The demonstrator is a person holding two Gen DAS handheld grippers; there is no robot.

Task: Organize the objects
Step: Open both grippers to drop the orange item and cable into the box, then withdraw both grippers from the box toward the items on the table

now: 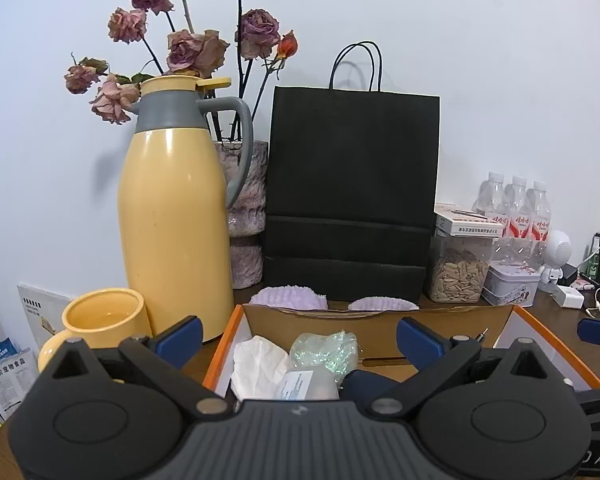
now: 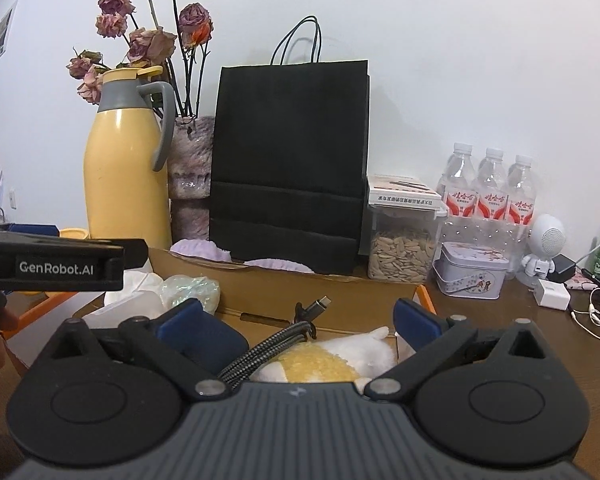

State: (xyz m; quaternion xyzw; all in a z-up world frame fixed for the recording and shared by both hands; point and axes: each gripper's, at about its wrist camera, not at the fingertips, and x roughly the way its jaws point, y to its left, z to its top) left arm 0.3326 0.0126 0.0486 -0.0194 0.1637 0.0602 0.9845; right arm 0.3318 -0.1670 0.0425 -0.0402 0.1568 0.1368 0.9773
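Observation:
An orange-edged cardboard box [image 1: 224,344] lies on the table under both grippers. My left gripper [image 1: 300,338] is open over its left part, above a white tissue [image 1: 260,364], a shiny plastic bag [image 1: 326,350] and a small labelled bottle [image 1: 304,384]. It touches none of them. My right gripper [image 2: 296,316] is open over the right part, where a braided cable [image 2: 284,336] and a white and yellow plush toy [image 2: 340,356] lie. Nothing sits between its pads. A dark blue object [image 2: 208,340] rests below its left finger. The left gripper's black body [image 2: 60,264] shows at the left.
Behind the box stand a yellow thermos [image 1: 172,208], a yellow cup [image 1: 104,316], a vase of dried roses [image 1: 248,216] and a black paper bag [image 1: 352,184]. Purple cloths [image 1: 288,294] lie at the bag's foot. To the right are a seed jar [image 2: 400,256], a tin [image 2: 470,276], water bottles [image 2: 492,192] and a charger [image 2: 552,294].

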